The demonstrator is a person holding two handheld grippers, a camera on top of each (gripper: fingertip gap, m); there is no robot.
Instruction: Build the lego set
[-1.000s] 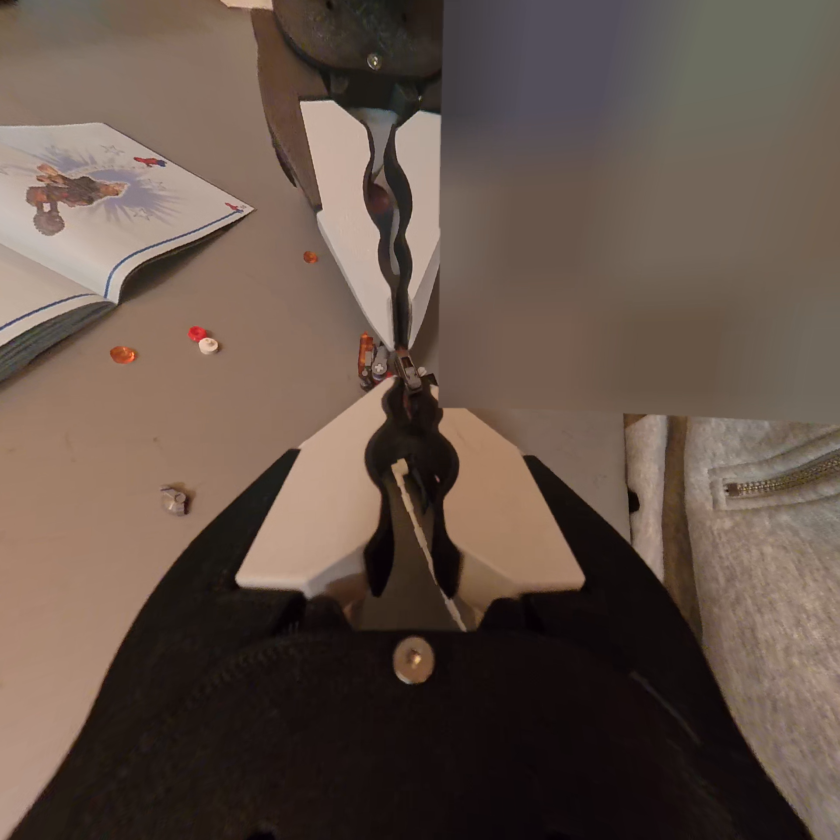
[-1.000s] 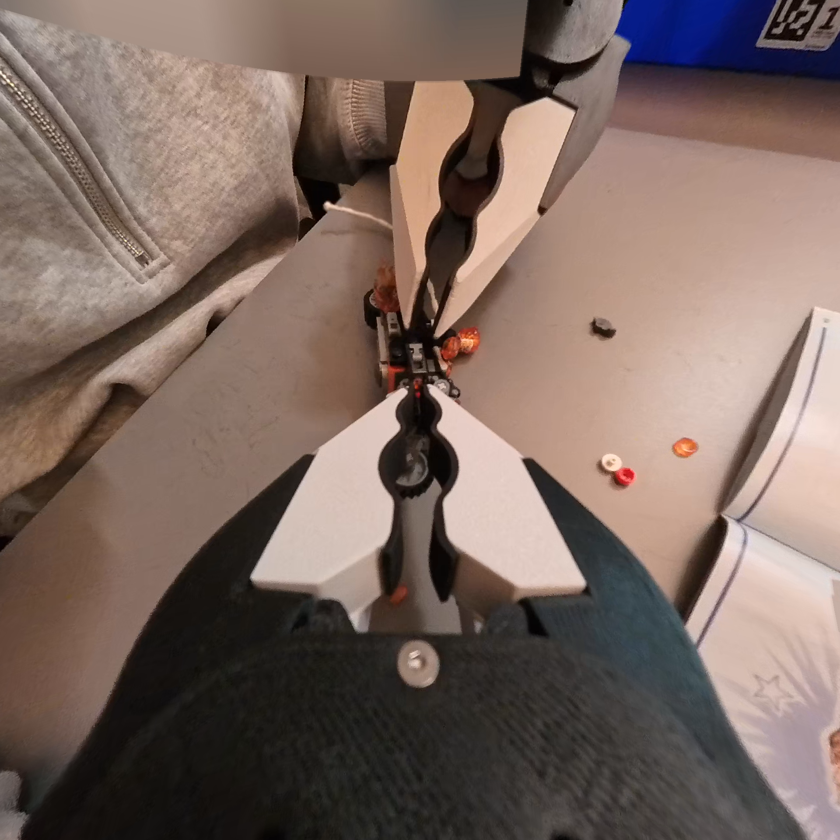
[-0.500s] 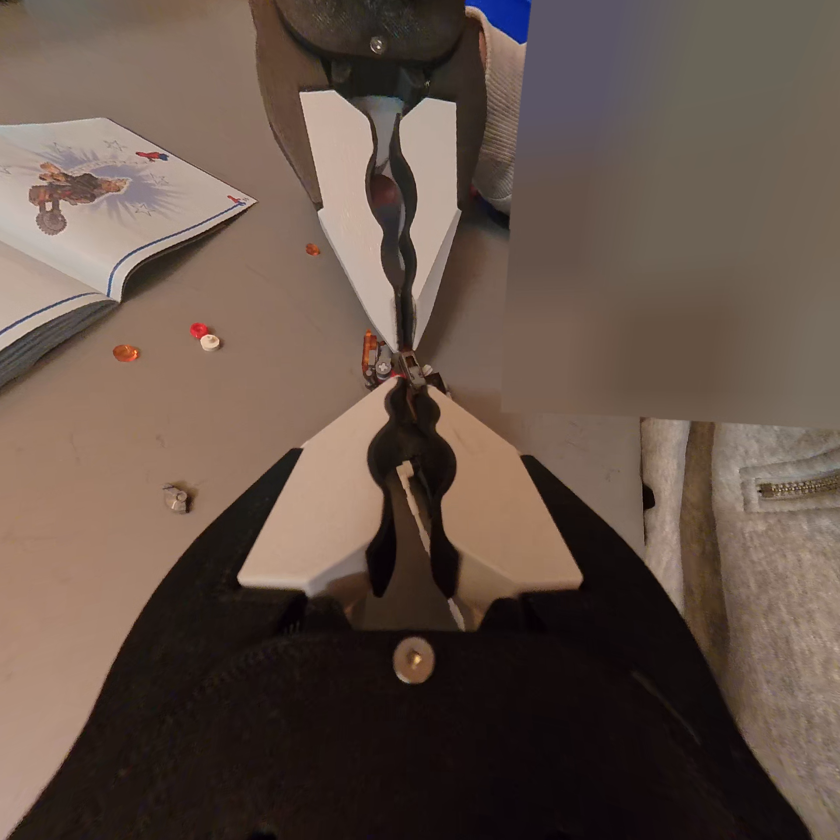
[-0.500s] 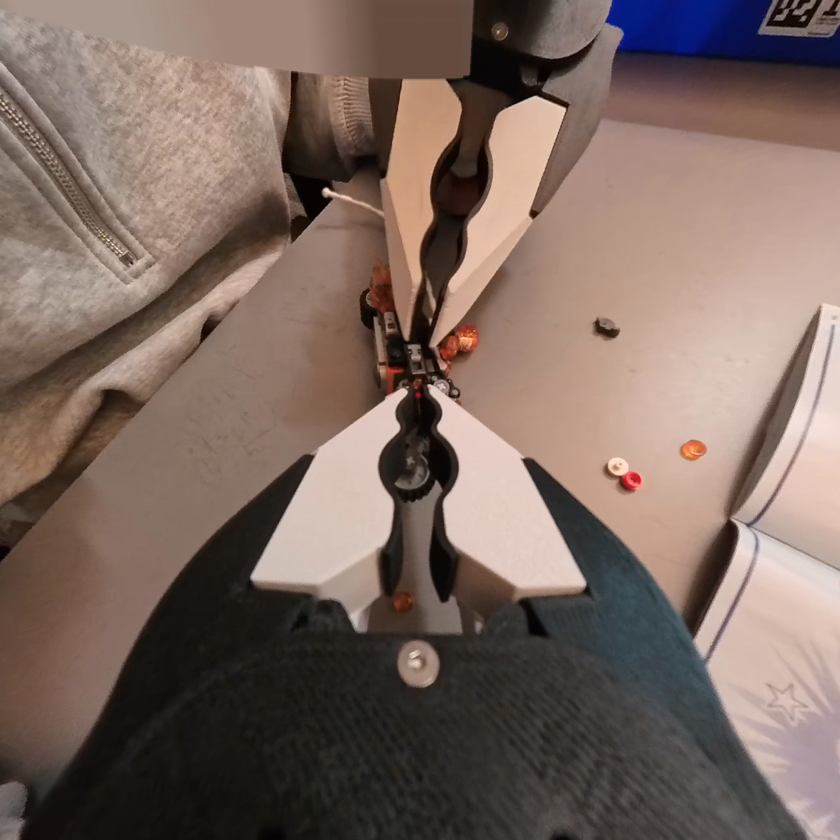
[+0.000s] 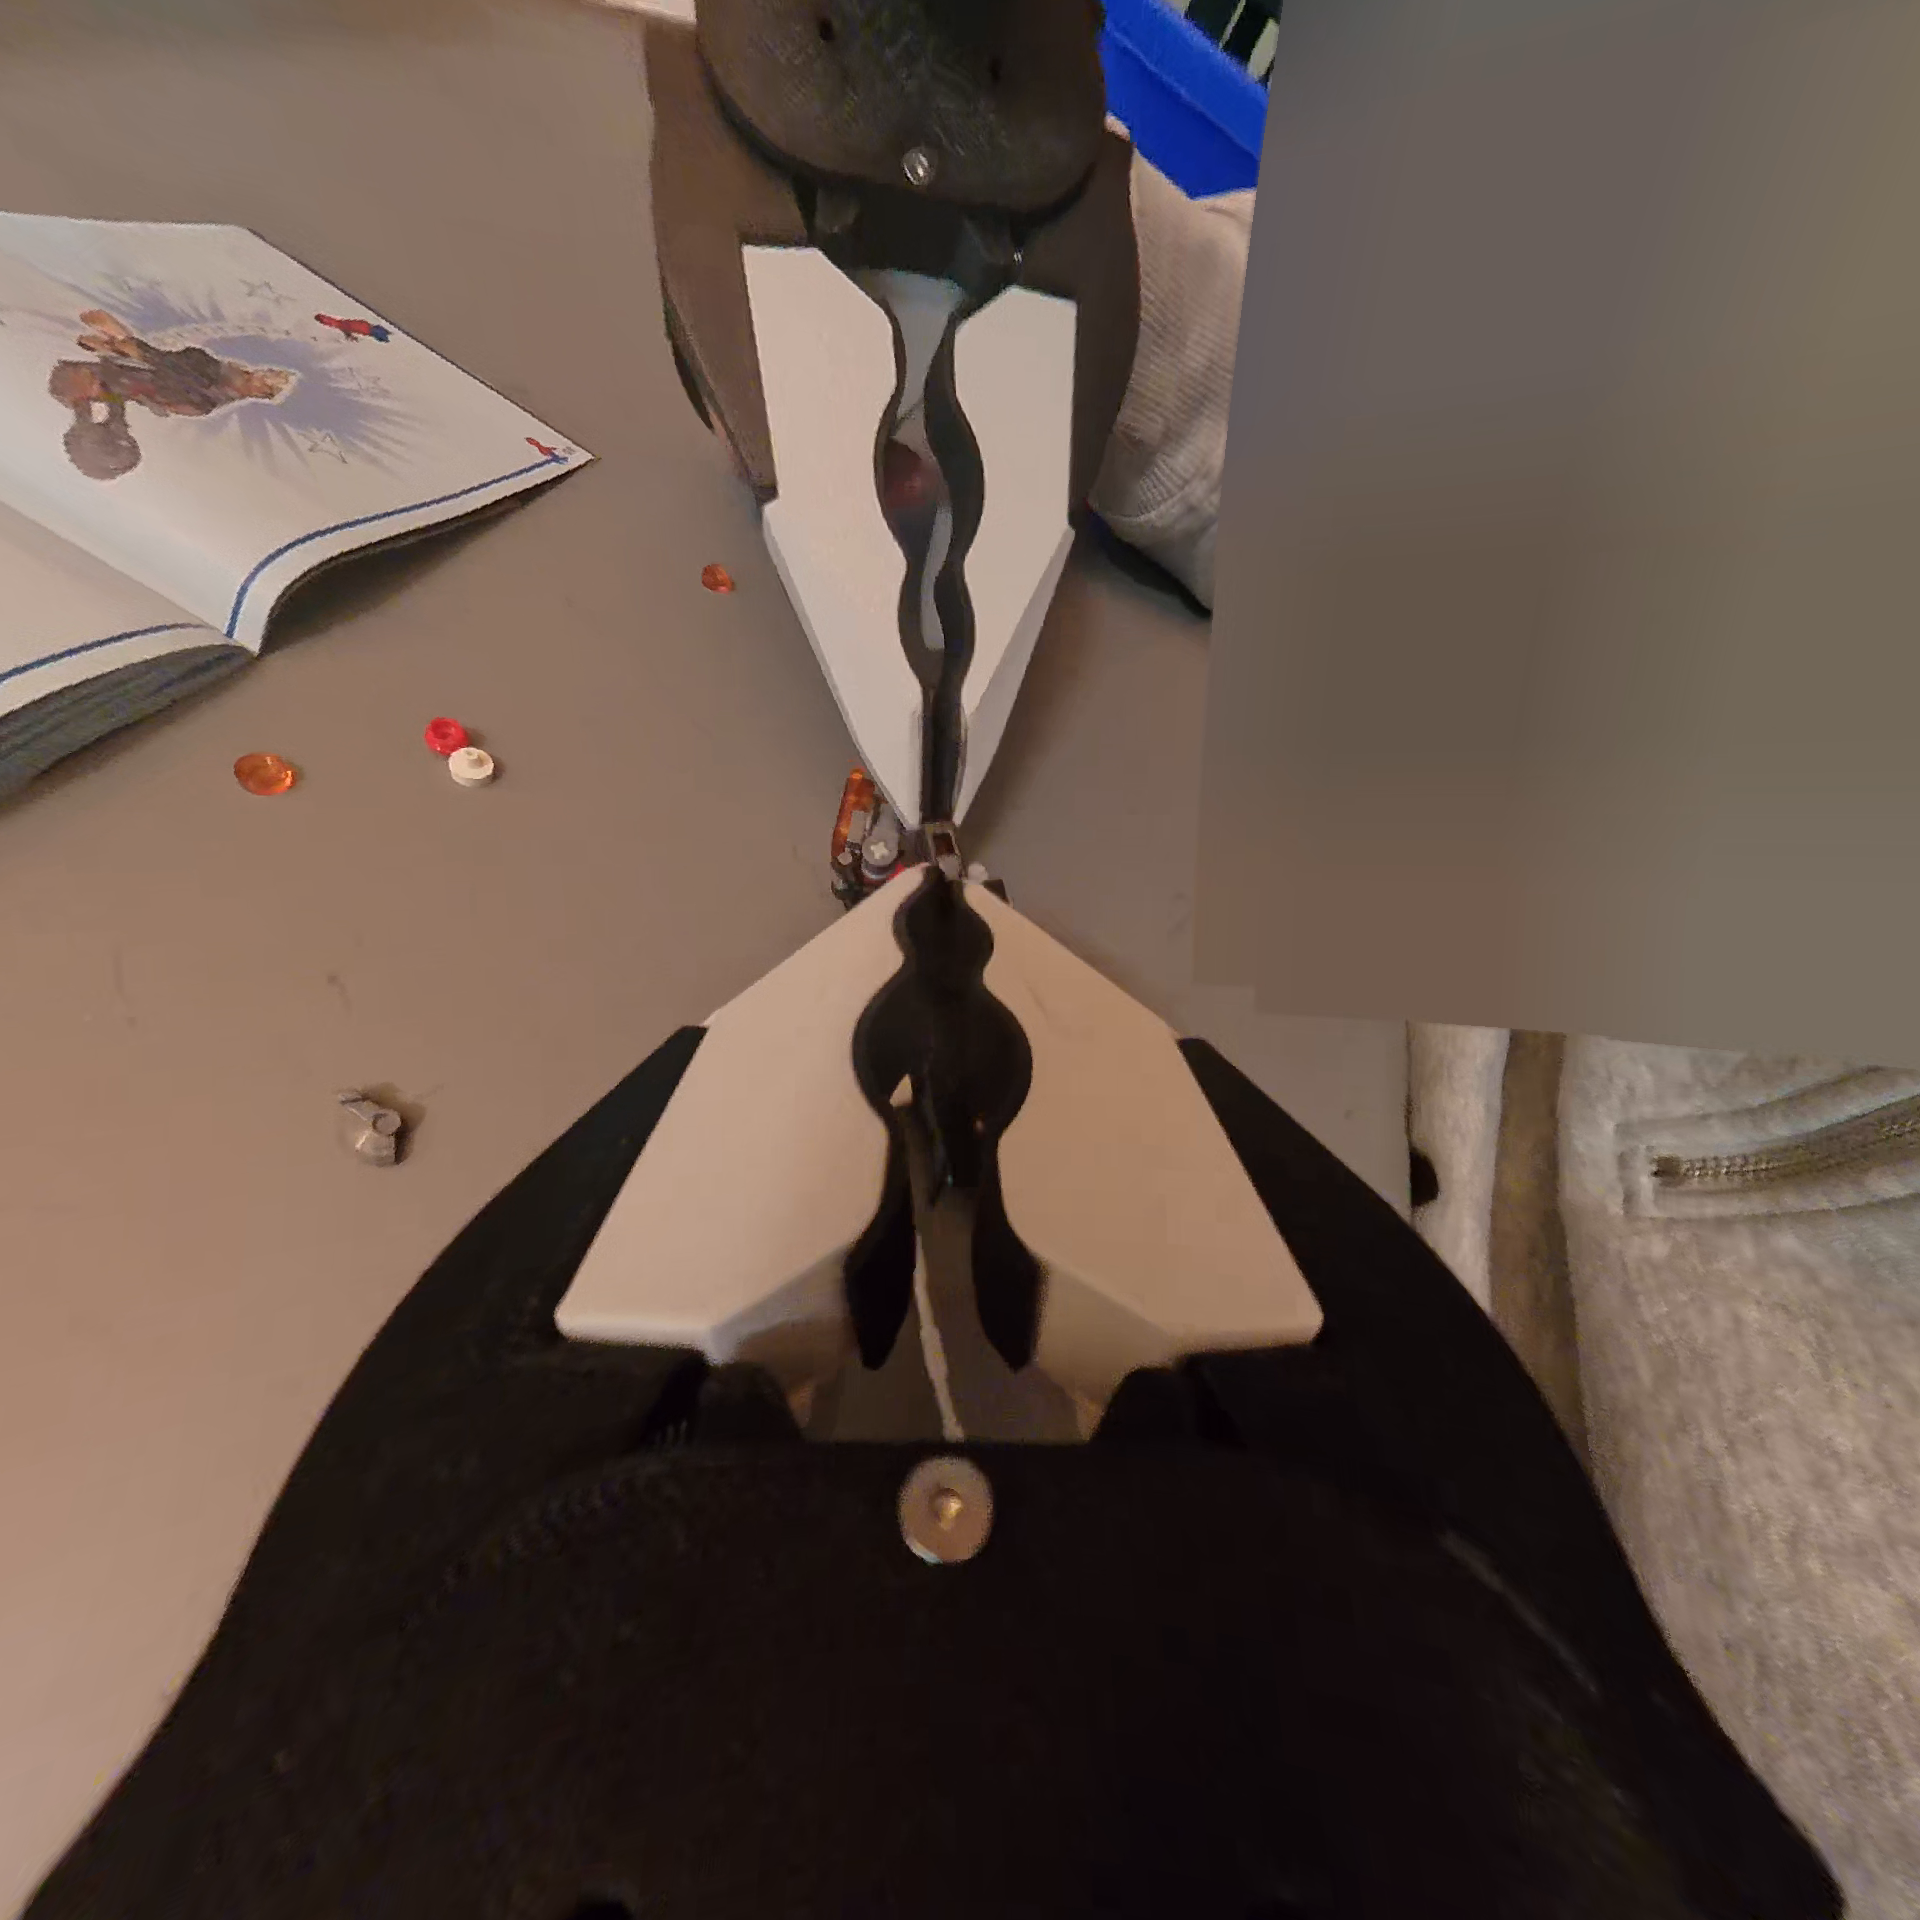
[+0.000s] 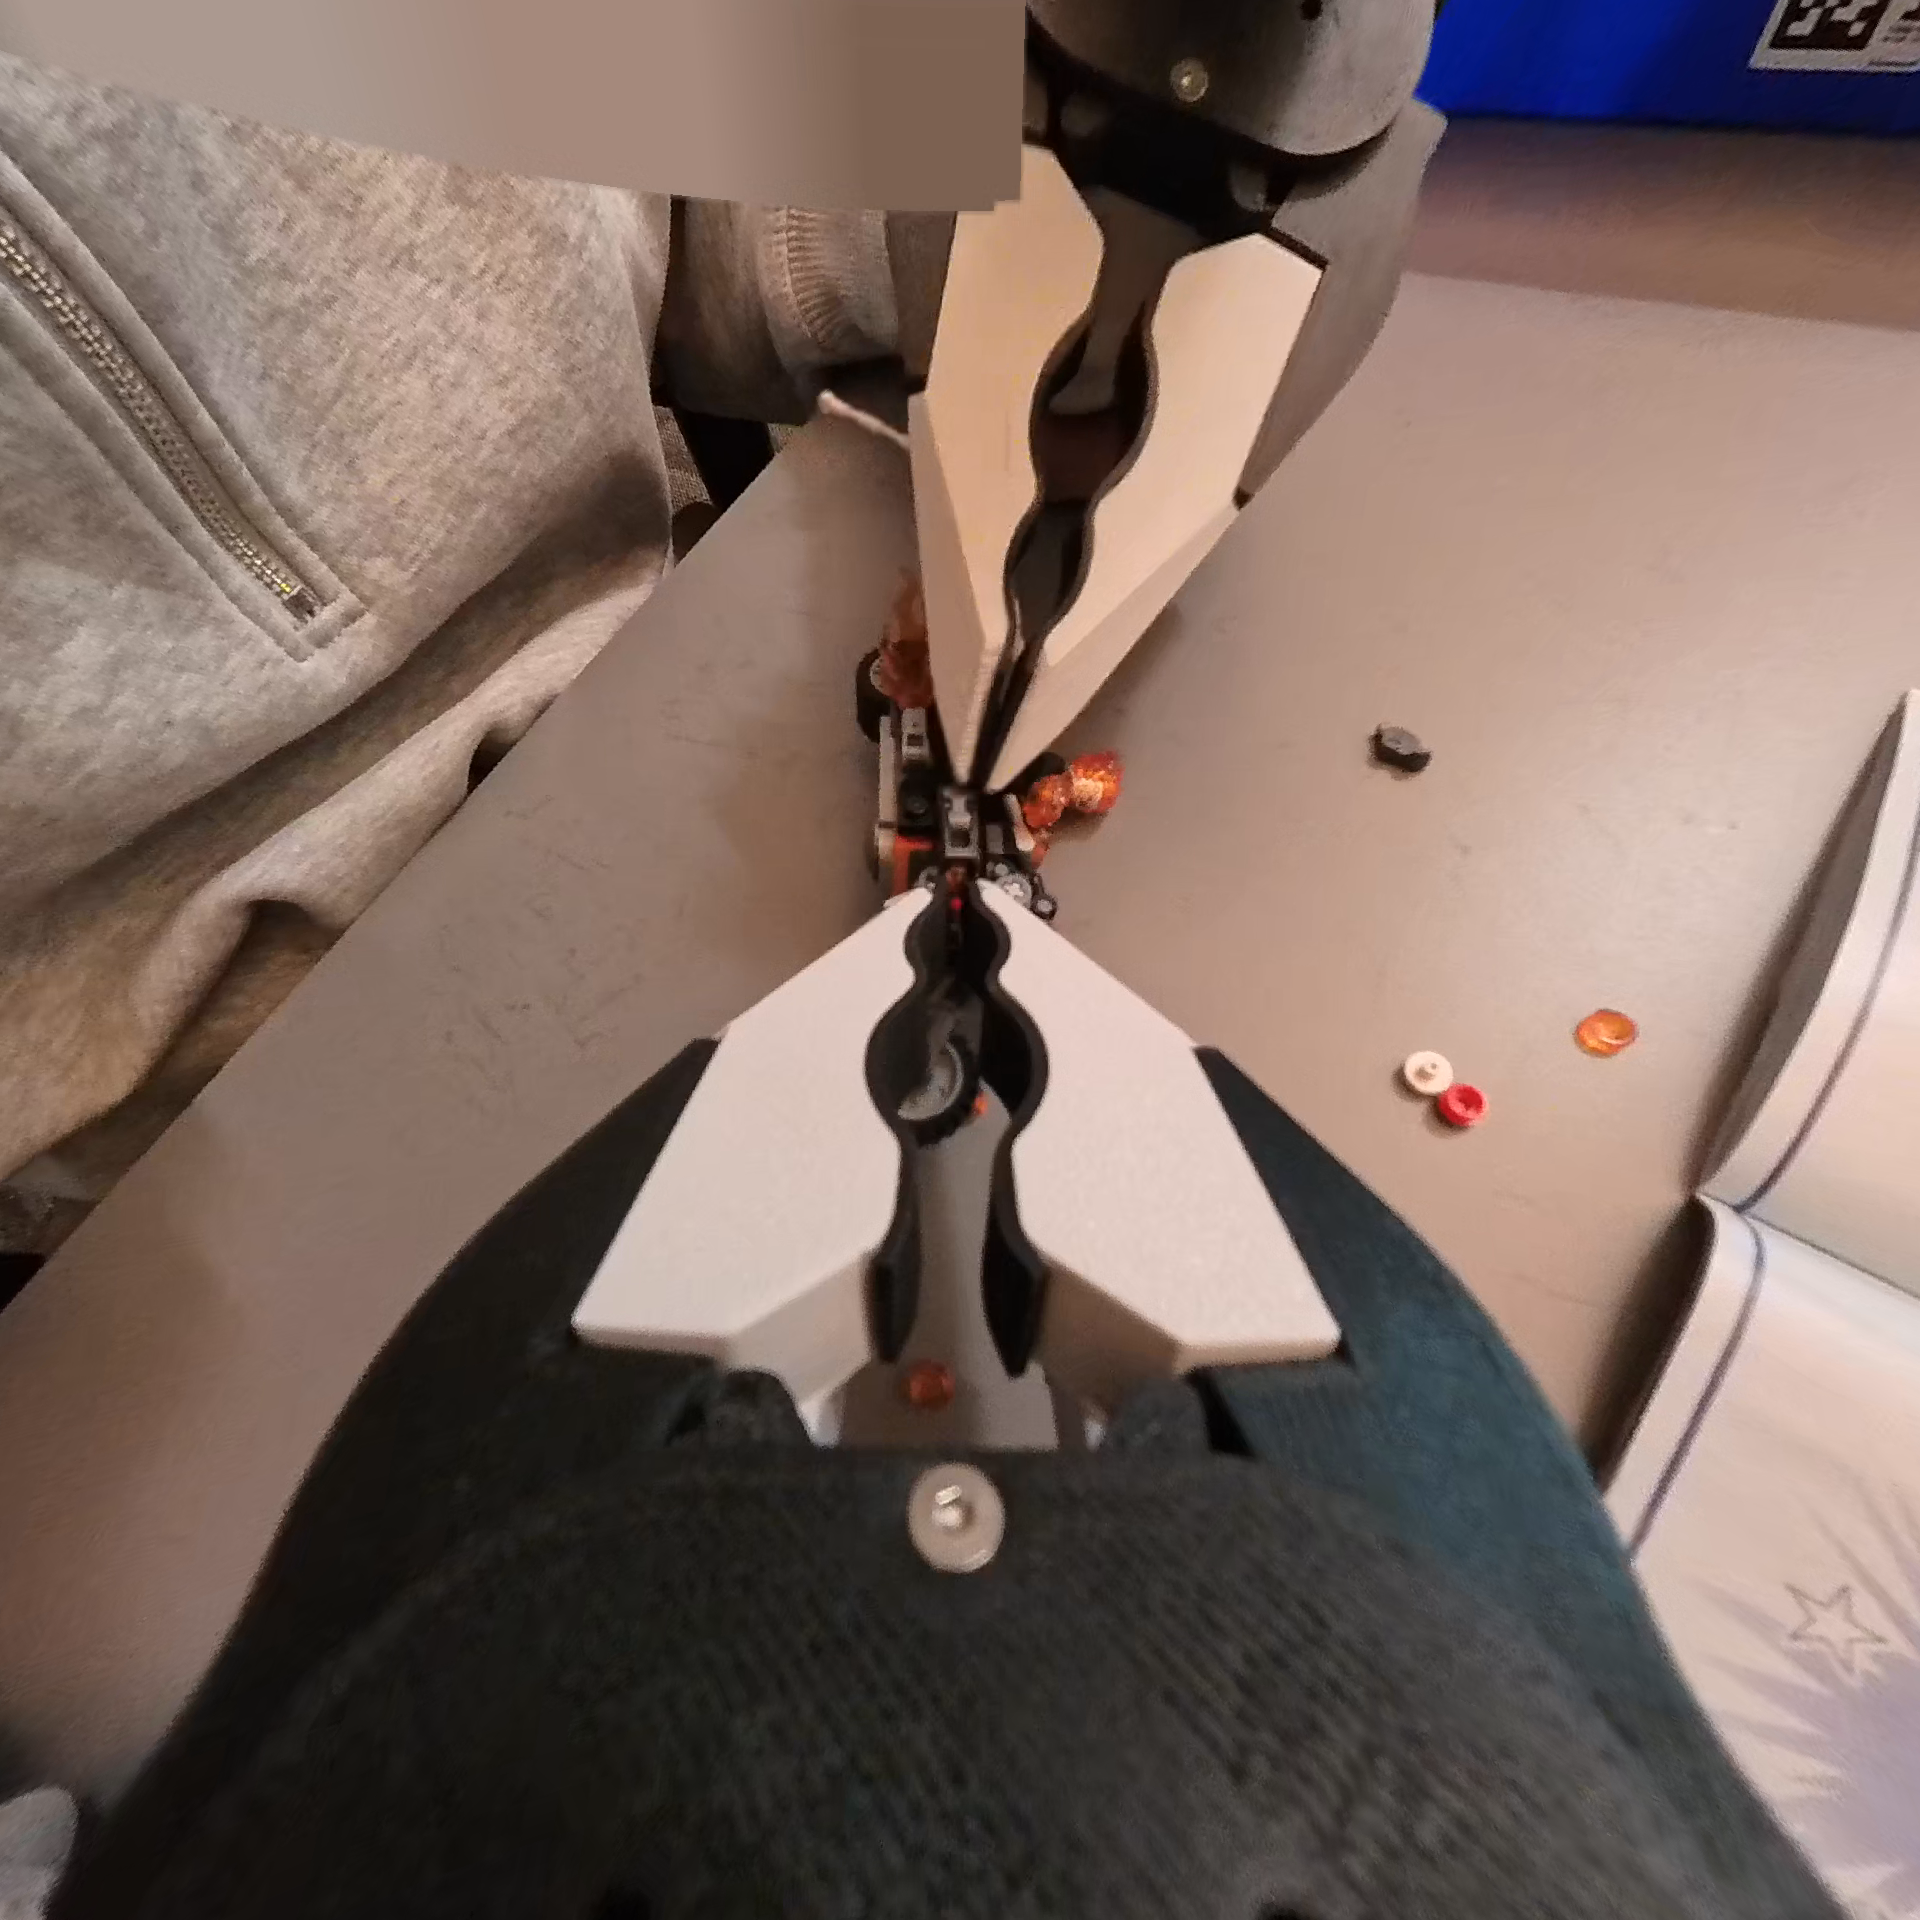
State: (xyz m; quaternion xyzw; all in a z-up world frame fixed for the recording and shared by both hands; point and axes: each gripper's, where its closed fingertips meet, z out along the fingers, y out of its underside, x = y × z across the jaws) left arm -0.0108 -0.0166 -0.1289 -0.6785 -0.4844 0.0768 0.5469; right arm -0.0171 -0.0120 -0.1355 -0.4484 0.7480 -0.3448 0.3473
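- Small lego model (image 6: 940,831), grey and black with orange parts, close to the counter (image 6: 1351,582) edge nearest the person's grey sweater (image 6: 260,540); held just off the surface or resting on it, cannot tell which.
- Left gripper (image 5: 940,885) fingers nearly closed, pinching one end of the model; right gripper (image 6: 956,902) fingers likewise almost together, gripping the opposite end, tip facing tip.
- Long axis apparently running from one gripper to the other, roughly along that near edge; which end is the front, too small to tell.
- Risk: squeezing or twisting unevenly, likely snapping a joint and dropping pieces over the edge.
- Risk: slipping off such a thin hold, sending the transparent orange pieces (image 6: 1075,790) loose.
- Loose studs (image 6: 1444,1086), orange round tile (image 6: 1605,1031) and dark piece (image 6: 1400,746) lying toward the instruction booklet (image 5: 208,436), well apart, easily scattered by a stray sweep.
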